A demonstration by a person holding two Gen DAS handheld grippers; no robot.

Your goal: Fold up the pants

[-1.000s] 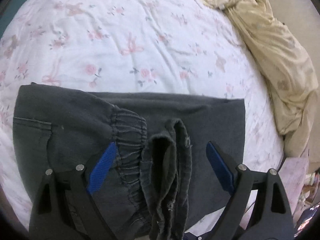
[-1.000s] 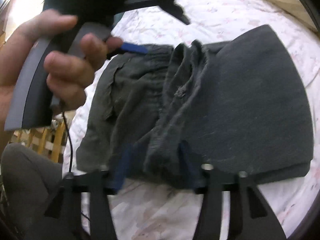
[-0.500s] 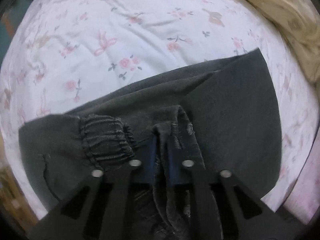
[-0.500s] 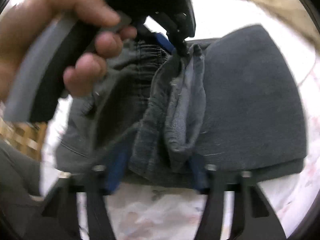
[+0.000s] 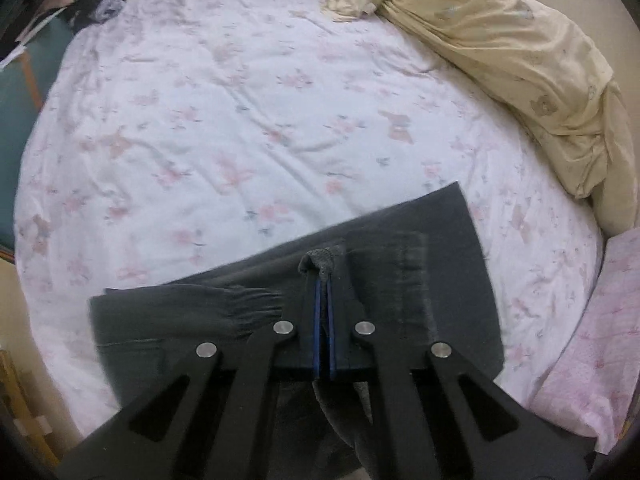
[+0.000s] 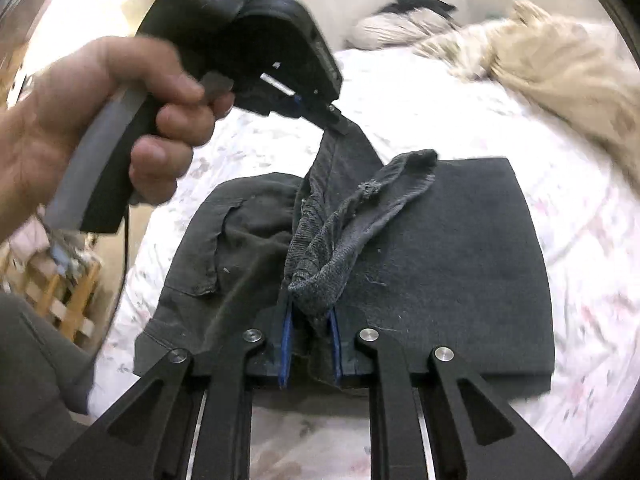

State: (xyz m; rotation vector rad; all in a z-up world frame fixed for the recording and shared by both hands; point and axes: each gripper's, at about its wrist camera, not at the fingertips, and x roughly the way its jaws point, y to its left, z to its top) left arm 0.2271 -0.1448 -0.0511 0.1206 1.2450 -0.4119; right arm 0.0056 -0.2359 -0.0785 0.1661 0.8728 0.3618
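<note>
Dark grey pants (image 5: pixel 448 280) lie partly folded on the bed, also in the right wrist view (image 6: pixel 460 264). My left gripper (image 5: pixel 323 280) is shut on a bunched cuff edge (image 5: pixel 322 260) and holds it above the folded part. It also shows in the right wrist view (image 6: pixel 340 124), held in a hand, lifting a fabric strip. My right gripper (image 6: pixel 310 316) is shut on the other end of the bunched cuff (image 6: pixel 320 280). The elastic waistband (image 5: pixel 248 304) lies at the left.
The bed has a white floral sheet (image 5: pixel 240 120). A crumpled cream blanket (image 5: pixel 520 60) lies along the far right edge. A pink floral pillow (image 5: pixel 592 340) sits at the right. A wooden frame (image 6: pixel 68 300) stands left of the bed.
My left gripper has closed on the cuff and lifted it up and away from the bed. My right gripper has tightened on the cuff's other end and risen with it.
</note>
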